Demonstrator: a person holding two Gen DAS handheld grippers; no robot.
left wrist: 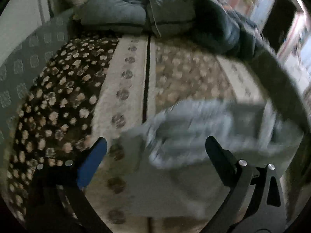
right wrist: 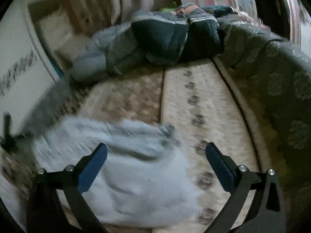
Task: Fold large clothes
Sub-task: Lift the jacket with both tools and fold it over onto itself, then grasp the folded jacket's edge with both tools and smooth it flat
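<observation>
Dim room with a sofa bed covered in a cream and brown paw-print throw; at its far end lie a bundled grey-blue quilt and a dark padded jacket. Nearer the cameras, a pale grey garment lies heaped on the throw, blurred by motion, so its folds cannot be read clearly. It looks bunched rather than squared off, so the folding seems only partly done, with smoothing and further folds probably left. The left gripper points steeply down at the garment's edge, its jaws spread wide with nothing pressed between them. The right gripper also tilts downward, jaws just as wide, with the cloth lying below and partly between them but not pinched. Neither gripper holds the garment
</observation>
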